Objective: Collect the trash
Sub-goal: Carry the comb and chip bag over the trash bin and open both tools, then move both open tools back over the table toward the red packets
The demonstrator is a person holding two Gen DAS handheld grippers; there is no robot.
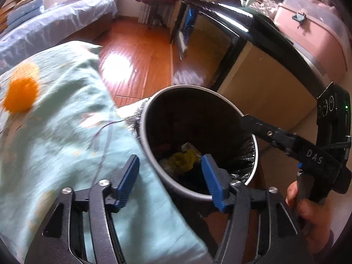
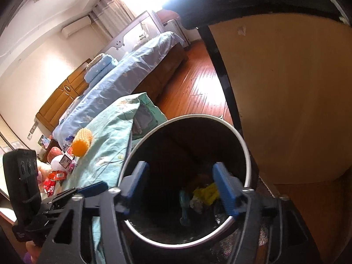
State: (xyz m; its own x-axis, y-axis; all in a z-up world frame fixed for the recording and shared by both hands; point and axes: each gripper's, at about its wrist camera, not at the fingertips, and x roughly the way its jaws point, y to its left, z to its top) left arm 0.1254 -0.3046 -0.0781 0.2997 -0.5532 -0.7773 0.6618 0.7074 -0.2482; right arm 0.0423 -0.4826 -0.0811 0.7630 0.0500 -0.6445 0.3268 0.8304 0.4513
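A round trash bin [image 1: 154, 145] with a black liner stands beside the bed; it also shows in the right wrist view [image 2: 247, 154]. Yellow and pale crumpled trash [image 1: 183, 159] lies at its bottom, and it shows in the right wrist view [image 2: 205, 193] too. My left gripper [image 1: 170, 179] is open and empty over the bin's near rim. My right gripper [image 2: 180, 189] is open and empty above the bin mouth; its body [image 1: 286, 140] reaches over the rim in the left wrist view. An orange knitted item [image 2: 81, 142] lies on the green quilt [image 2: 110, 136].
A black-framed desk [image 1: 253, 50] with a wooden side panel [image 2: 286, 99] stands right of the bin. A blue-covered bed [image 2: 123, 77] lies beyond, with wooden floor [image 1: 136, 50] between. Toys and red packets [image 2: 55, 173] sit at the quilt's far end.
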